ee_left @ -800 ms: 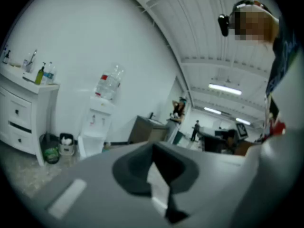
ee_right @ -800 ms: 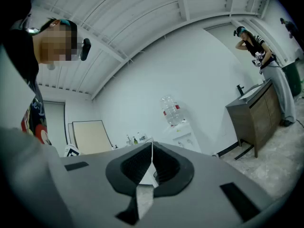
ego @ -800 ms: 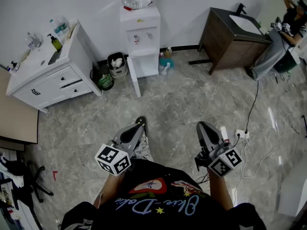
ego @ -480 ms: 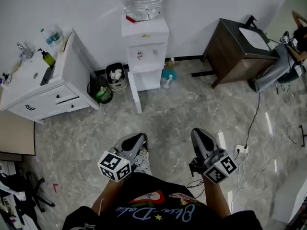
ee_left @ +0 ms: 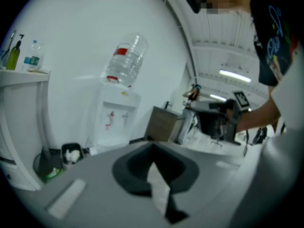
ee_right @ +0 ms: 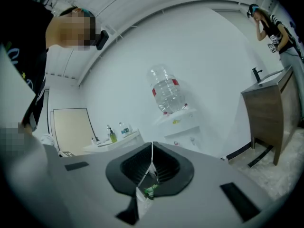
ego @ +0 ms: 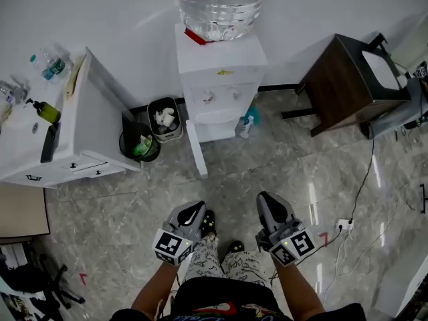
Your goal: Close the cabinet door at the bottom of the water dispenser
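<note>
The white water dispenser (ego: 221,79) stands against the far wall with a large clear bottle (ego: 221,2) on top. Its bottom cabinet door (ego: 196,149) is swung open and sticks out toward me over the floor. My left gripper (ego: 194,210) and right gripper (ego: 266,204) are held low in front of my legs, well short of the door. Both are shut with nothing between the jaws. The dispenser (ee_left: 111,122) shows far ahead in the left gripper view, and the dispenser (ee_right: 183,127) also lies ahead in the right gripper view.
A white vanity cabinet (ego: 63,139) stands at the left, with two small bins (ego: 162,119) between it and the dispenser. A teal spray bottle (ego: 246,122) sits to the right of the dispenser. A brown sink cabinet (ego: 344,79) is at the right. A power strip (ego: 344,225) and cable lie on the floor.
The dispenser and its open door have come closer and grown larger in the head view. Both grippers stay shut, side by side.
</note>
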Motion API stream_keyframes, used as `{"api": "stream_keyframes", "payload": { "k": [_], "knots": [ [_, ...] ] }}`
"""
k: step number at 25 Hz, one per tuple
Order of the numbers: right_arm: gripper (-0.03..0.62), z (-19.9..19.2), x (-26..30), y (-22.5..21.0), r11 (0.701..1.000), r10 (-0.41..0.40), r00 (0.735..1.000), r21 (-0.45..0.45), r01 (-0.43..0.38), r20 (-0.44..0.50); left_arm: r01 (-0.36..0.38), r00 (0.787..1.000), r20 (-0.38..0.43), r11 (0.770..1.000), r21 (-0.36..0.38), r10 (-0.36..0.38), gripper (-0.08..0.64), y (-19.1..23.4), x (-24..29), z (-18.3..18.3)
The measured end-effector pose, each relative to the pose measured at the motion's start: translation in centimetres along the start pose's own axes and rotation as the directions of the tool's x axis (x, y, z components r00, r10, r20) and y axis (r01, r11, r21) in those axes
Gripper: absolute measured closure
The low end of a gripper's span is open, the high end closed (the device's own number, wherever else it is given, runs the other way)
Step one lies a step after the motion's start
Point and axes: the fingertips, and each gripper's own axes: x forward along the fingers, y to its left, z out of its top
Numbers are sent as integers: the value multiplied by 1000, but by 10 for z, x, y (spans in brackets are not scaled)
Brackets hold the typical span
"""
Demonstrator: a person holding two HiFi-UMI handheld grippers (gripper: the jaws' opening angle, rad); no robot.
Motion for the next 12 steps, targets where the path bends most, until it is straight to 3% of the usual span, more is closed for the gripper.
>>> {"api": "stream_keyframes", "payload": {
  "k": [4,8,12],
  "knots": [
    [575,-74,49,-21,994,77,991,-66,-85,-107,11,1000,11,1000,15,-11,561,31,47,-42],
    [575,-149,77,-47,991,106,980,-63,-118,-168,-33,997,-63,998,59,36,561,65,89,-112],
    [575,-205,100,-88,996,86,970,-8,-90,-229,-102,984,-148,995,2,101,561,118,128,-182]
  ]
}}
